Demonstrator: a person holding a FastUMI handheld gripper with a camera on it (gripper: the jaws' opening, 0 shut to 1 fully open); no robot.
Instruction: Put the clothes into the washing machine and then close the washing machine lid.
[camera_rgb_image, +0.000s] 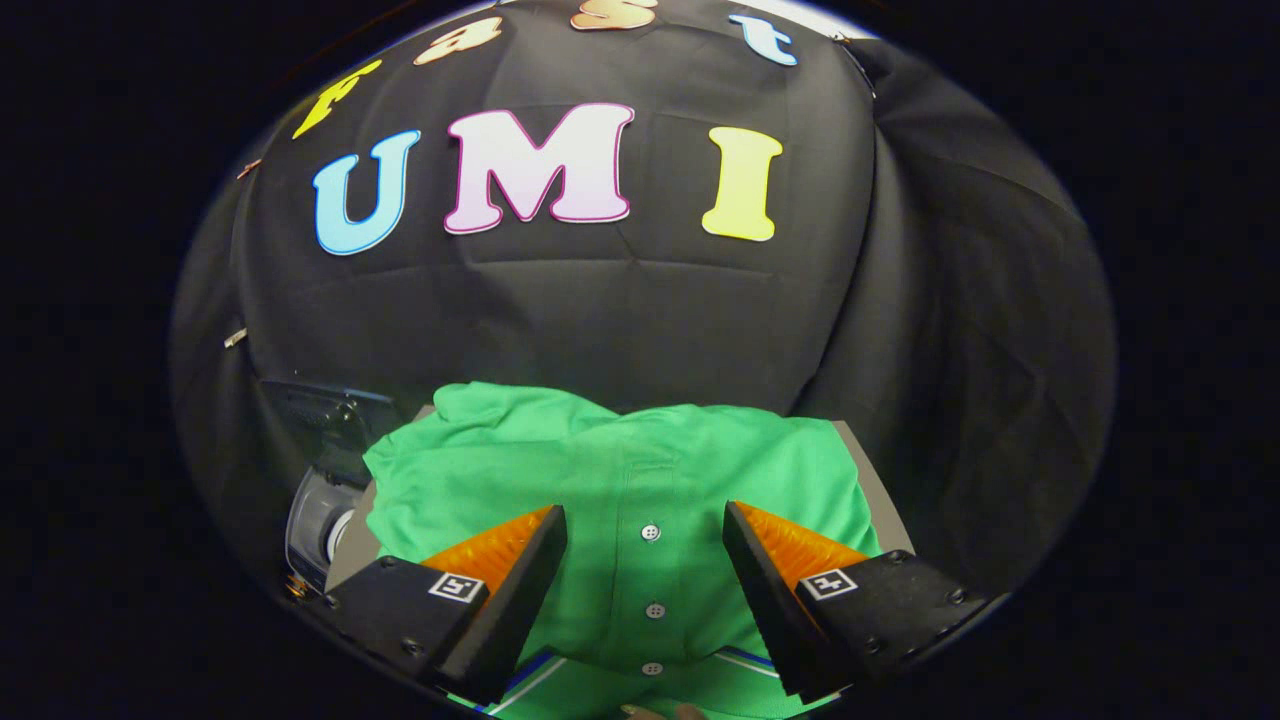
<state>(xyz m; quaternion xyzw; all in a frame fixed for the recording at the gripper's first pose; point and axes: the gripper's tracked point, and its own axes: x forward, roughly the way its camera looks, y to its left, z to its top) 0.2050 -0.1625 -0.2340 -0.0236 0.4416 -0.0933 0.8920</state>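
Off the left edge of the desk (872, 470), low against the black cloth wall, stands the washing machine (318, 505): a dark raised lid above a pale rounded body. I cannot see into its opening from here.

Moving right, a green shirt (640, 470) lies spread flat over nearly the whole desk. One sleeve reaches toward the left edge near the machine, and bare desk shows at the far right corner and the left edge. A button placket runs down the shirt's middle, with three small buttons in a line, and a white-and-blue trimmed collar sits nearest me.

My claw (645, 525) hangs over the shirt with its two fingers wide apart, holding nothing. The placket lies in the gap between them, and both fingertips (545, 530) sit above the cloth; I cannot tell whether they touch it.

I judge the step in hand to be the first grab of the shirt. To do it well, I should lower straight down until both tips press into the fabric, then close slowly so a thick fold bunches up between the pads. Pinching near the middle should keep the sleeves from trailing far. The carry then goes left, toward the machine.
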